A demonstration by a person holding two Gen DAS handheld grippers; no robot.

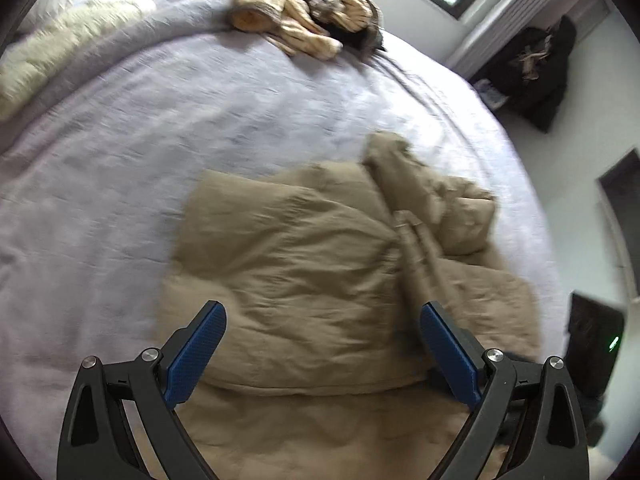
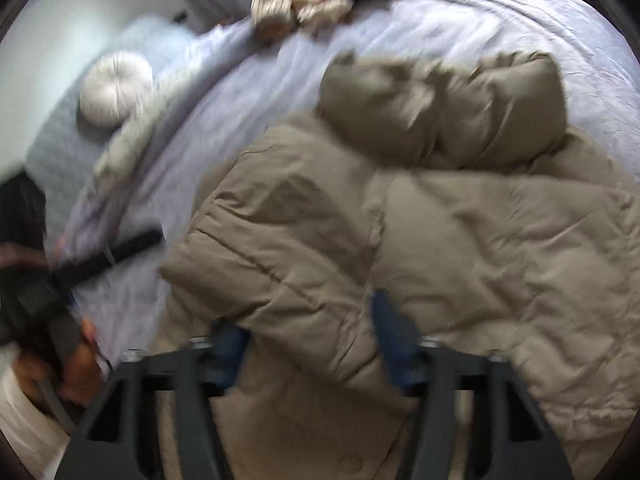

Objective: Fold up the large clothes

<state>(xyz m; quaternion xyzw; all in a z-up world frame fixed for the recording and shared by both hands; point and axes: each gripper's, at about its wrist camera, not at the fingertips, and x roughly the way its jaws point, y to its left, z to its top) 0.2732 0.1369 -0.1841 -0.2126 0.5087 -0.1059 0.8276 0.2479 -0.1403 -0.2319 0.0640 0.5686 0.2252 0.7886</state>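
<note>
Left wrist view: left gripper (image 1: pixel 322 344) spread wide, empty, above the tan coat (image 1: pixel 304 264) lying on the bed (image 1: pixel 120 128). Right wrist view – right gripper (image 2: pixel 308 340) parted around a puffy coat fold, not pinching. Risk: padding springs back, undoing the fold.

**Gripper and Hand Status**

The left gripper (image 1: pixel 322 332) pointed steeply downward, its jaws spread wide with nothing between them. The right gripper (image 2: pixel 310 340) also angled down, jaws apart. The person's left hand (image 2: pixel 76 364) gripped its handle.
</note>
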